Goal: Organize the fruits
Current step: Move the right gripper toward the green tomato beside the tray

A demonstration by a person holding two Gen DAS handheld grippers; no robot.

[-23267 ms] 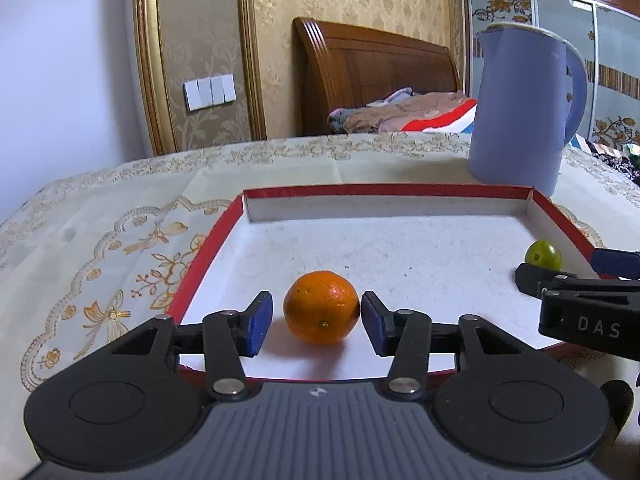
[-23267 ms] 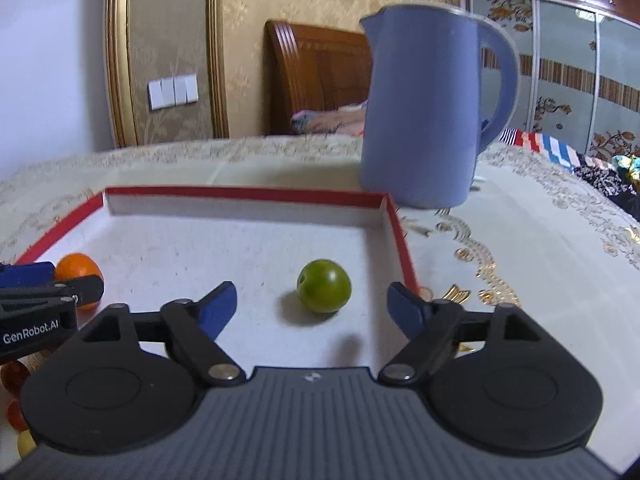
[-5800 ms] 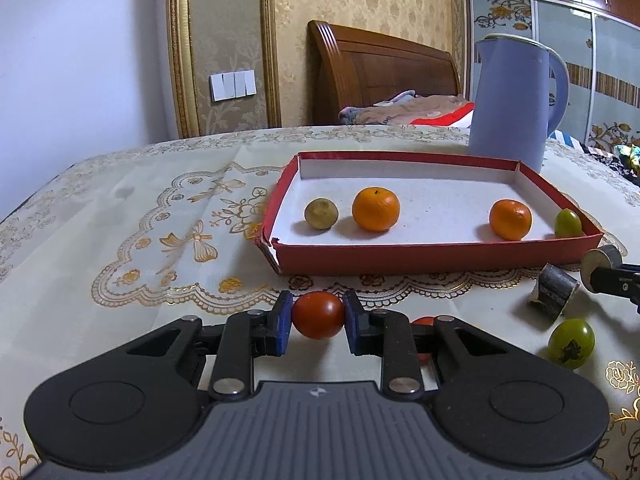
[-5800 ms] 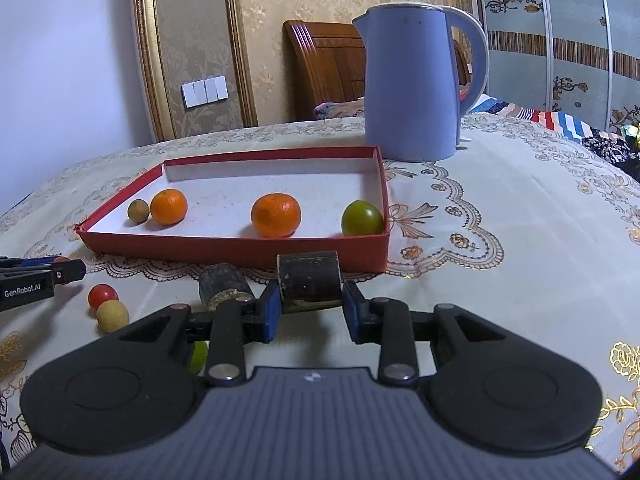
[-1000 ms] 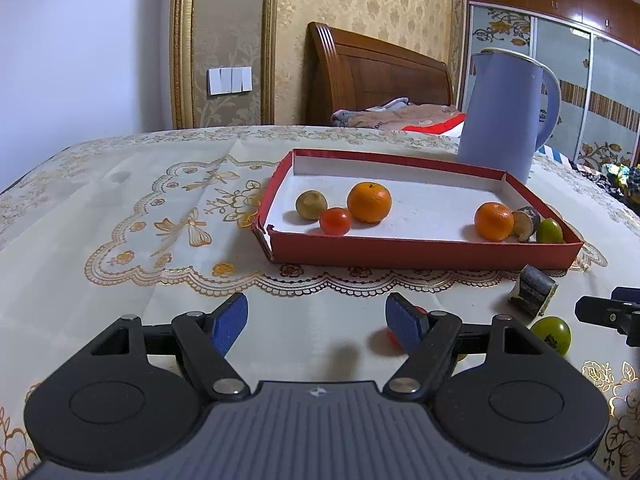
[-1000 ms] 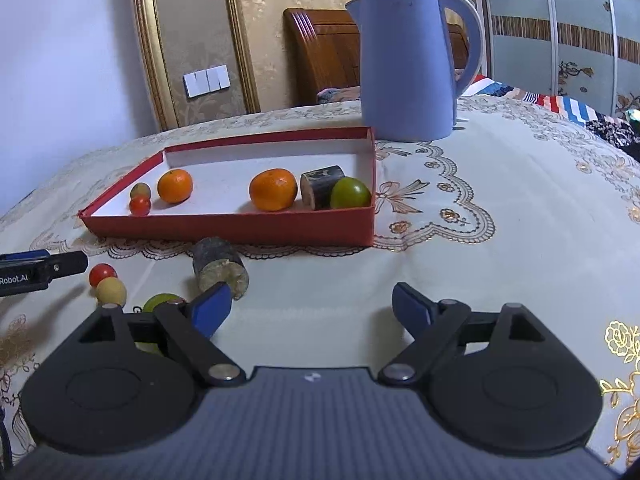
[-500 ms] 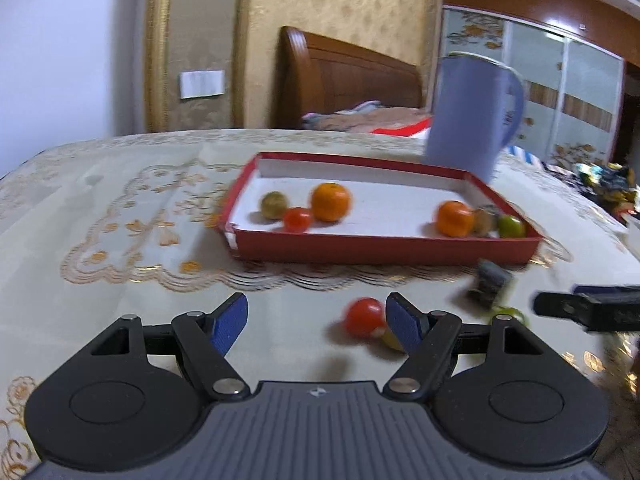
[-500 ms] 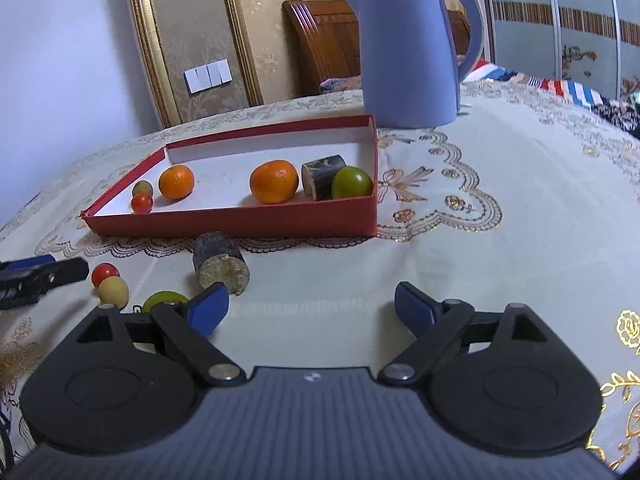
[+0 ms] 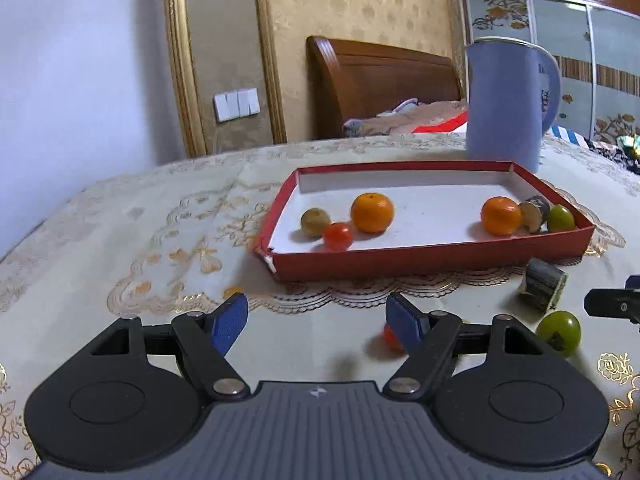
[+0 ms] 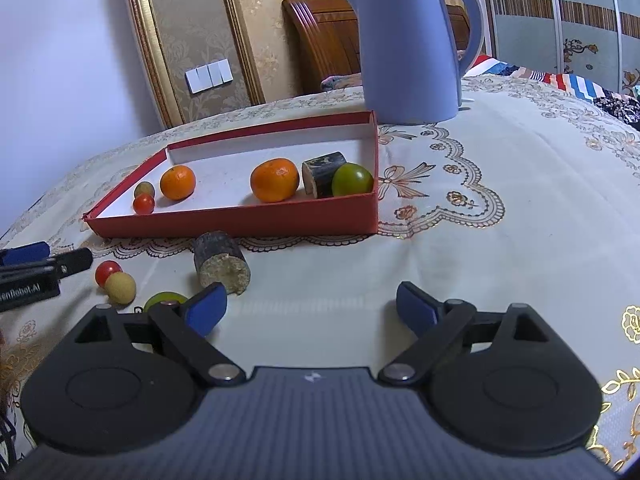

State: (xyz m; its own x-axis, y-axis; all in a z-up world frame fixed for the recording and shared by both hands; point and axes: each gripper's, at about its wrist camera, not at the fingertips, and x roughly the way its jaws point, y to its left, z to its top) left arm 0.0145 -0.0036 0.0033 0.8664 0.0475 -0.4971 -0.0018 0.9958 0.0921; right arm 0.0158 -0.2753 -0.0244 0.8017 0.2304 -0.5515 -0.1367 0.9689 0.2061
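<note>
A red tray (image 9: 432, 258) (image 10: 240, 222) holds two oranges (image 9: 372, 213) (image 10: 275, 180), a red tomato (image 9: 337, 236), a brownish fruit (image 9: 315, 222), a dark log piece (image 10: 322, 178) and a green fruit (image 10: 352, 180). On the cloth in front lie a red tomato (image 10: 107, 272), a yellow ball fruit (image 10: 119, 288), a green fruit (image 9: 559, 331) and a second log piece (image 10: 221, 263). My left gripper (image 9: 316, 324) is open and empty; the red tomato (image 9: 390, 337) sits by its right finger. My right gripper (image 10: 310, 310) is open and empty.
A blue kettle (image 10: 408, 44) stands behind the tray's right corner. The embroidered tablecloth (image 10: 500, 220) stretches to the right. A wooden headboard (image 9: 380, 80) and wall are behind the table.
The left gripper swung back left, so the loose red tomato now shows by its right finger. The right gripper moved closer over the cloth. Both stay open.
</note>
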